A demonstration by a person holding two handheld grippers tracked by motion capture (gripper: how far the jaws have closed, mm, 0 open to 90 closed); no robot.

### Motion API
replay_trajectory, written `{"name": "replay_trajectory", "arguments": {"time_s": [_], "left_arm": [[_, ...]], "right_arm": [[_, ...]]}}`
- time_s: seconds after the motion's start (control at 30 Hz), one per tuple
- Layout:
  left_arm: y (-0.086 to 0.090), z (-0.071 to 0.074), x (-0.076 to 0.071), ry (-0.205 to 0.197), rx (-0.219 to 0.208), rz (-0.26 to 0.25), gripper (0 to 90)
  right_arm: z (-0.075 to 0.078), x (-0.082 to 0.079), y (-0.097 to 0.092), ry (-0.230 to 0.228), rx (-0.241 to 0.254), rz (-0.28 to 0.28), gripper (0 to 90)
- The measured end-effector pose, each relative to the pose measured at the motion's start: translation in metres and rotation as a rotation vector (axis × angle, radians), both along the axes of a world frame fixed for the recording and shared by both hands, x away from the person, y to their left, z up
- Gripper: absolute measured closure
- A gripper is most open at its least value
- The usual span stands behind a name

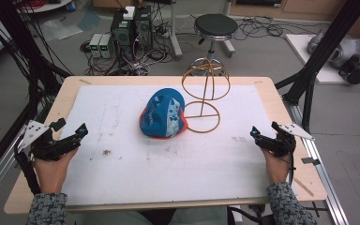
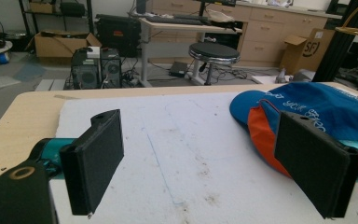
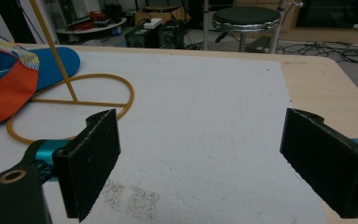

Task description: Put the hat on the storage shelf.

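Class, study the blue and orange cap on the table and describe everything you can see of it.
The blue fabric cap with orange underside and white printed lettering lies on the white foam sheet near the table's middle, crumpled rather than shaped. Part of it looks like blue mesh with a patterned band. Its edge lies against or over the round base of the yellow wire hat stand; contact looks likely. The brim reaches out past the crown. No fingers touch it; both grippers sit far off at the sides.

The person wears speckled grey knit sleeves. Each hand carries a black gripper: the left gripper and the right gripper have teal bodies, flat black fingers and grey three-cornered plates.
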State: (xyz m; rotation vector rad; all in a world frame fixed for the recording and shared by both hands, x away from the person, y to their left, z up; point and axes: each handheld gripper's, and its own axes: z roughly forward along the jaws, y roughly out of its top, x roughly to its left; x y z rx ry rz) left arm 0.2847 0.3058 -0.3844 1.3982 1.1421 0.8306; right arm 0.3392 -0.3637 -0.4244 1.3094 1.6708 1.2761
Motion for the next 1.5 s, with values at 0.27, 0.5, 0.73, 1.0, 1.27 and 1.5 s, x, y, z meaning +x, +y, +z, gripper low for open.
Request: {"name": "replay_trajectory", "arguments": {"time_s": [0.27, 0.5, 0.73, 1.0, 1.27, 1.5], "left_arm": [[0.0, 0.0, -0.001, -0.005, 0.006, 0.003, 16.9], [-0.001, 0.002, 0.001, -0.008, 0.015, -0.001, 16.9], [-0.003, 0.004, 0.002, -0.012, 0.013, -0.008, 16.9], [-0.013, 0.012, 0.003, -0.023, 0.019, -0.031, 17.0], [-0.035, 0.023, 0.016, -0.043, 0.021, -0.086, 17.3], [-0.066, 0.027, 0.038, -0.049, 0.031, -0.149, 17.9]], "right_arm": [[0.0, 0.0, 0.0, -0.001, 0.001, 0.006, 11.3], [0.0, -0.001, 0.0, 0.003, -0.004, 0.004, 11.3], [0.001, -0.003, -0.001, 0.001, -0.004, -0.002, 11.3], [0.0, -0.004, 0.0, 0.008, -0.014, 0.002, 11.3], [0.0, -0.004, 0.002, 0.008, -0.02, 0.008, 11.3], [0.0, -0.005, 0.002, 0.011, -0.017, 0.005, 11.3]]}}
